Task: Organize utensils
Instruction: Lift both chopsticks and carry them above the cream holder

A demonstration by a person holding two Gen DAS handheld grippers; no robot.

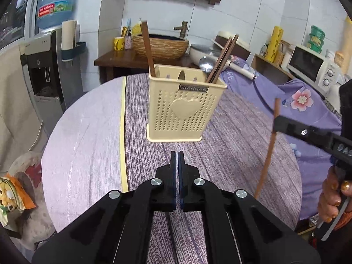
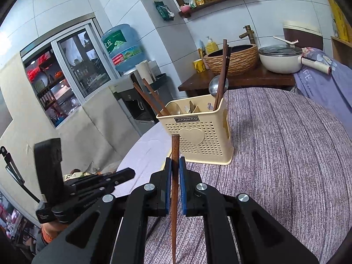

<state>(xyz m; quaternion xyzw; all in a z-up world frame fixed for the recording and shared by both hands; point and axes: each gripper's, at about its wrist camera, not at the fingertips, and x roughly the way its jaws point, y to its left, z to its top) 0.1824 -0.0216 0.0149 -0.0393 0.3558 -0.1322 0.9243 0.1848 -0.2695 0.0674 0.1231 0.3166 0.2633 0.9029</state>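
A cream perforated utensil holder [image 1: 184, 107] stands on the round table and holds brown chopsticks [image 1: 147, 46] and a metal spoon [image 1: 206, 63]. It also shows in the right wrist view [image 2: 202, 136]. My left gripper [image 1: 177, 154] is shut and empty, just in front of the holder. My right gripper [image 2: 175, 160] is shut on a single brown chopstick [image 2: 175, 189], held upright above the table to the right of the holder. That chopstick [image 1: 268, 149] and the right gripper [image 1: 276, 121] show at the right in the left wrist view.
The table wears a purple striped cloth [image 1: 231, 136]. Behind it stand a wooden counter with a woven basin [image 1: 160, 46], a pot [image 2: 281, 57] and a yellow cup [image 1: 120, 43]. A water dispenser [image 1: 44, 70] is left, a microwave [image 1: 312, 68] right.
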